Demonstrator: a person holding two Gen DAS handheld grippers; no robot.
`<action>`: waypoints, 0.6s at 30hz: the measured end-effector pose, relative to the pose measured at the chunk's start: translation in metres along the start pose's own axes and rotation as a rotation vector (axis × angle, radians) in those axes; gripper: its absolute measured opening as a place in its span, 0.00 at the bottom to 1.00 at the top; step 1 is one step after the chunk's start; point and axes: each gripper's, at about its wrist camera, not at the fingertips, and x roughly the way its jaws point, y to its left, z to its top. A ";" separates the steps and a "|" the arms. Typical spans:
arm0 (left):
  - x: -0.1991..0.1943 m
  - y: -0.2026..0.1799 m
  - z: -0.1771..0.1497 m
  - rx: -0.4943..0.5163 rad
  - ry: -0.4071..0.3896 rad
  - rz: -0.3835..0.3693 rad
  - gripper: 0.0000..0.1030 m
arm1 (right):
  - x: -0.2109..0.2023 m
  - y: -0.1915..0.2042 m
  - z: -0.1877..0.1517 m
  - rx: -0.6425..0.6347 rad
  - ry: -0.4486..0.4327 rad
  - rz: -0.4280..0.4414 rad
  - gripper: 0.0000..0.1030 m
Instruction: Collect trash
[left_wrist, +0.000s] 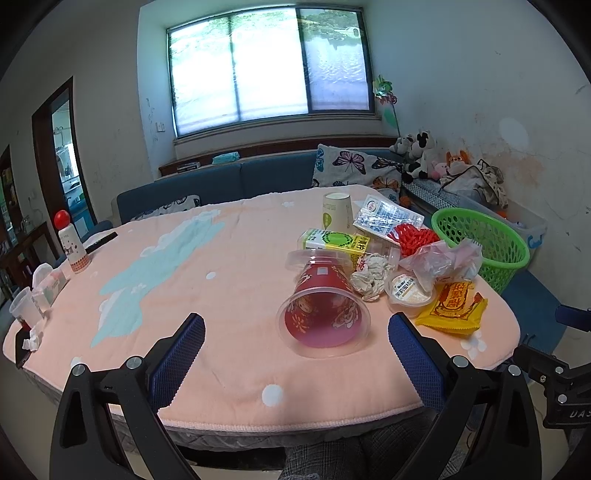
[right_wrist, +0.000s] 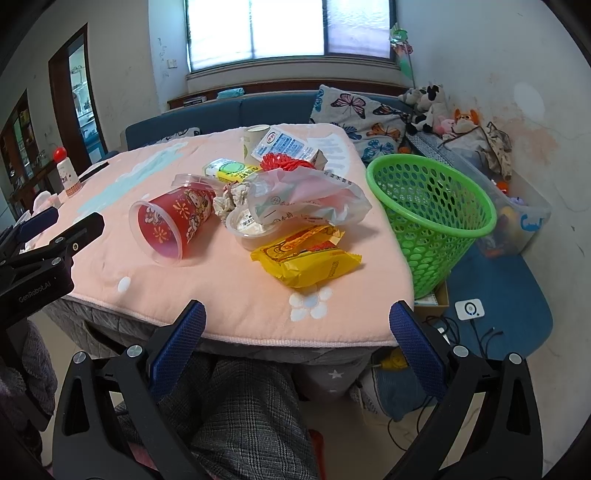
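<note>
Showing only in the right view, cables (right_wrist: 476, 334) lay floorward; both grippers (left_wrist: 295, 354) (right_wrist: 297, 332) gaped empty near a perforated green basket (right_wrist: 436, 206).

"genrobot.ai" on the left gripper (right_wrist: 37, 229) body (white print); "das" on a black clamp (left_wrist: 569, 402).

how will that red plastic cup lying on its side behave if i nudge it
The red cup lies on its side with its round wall on the tablecloth, so it will probably roll. It looks empty and thin-walled, so likely light and easily squashed.
</note>
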 end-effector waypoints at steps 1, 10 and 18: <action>0.000 0.000 0.000 -0.002 -0.001 -0.001 0.93 | -0.001 0.000 0.000 0.000 -0.001 0.000 0.96; -0.002 0.002 0.002 -0.007 -0.002 -0.004 0.93 | -0.004 -0.001 0.002 0.003 -0.016 0.008 0.96; -0.003 0.002 0.002 -0.007 -0.002 -0.003 0.93 | -0.004 0.000 0.002 0.000 -0.023 0.014 0.96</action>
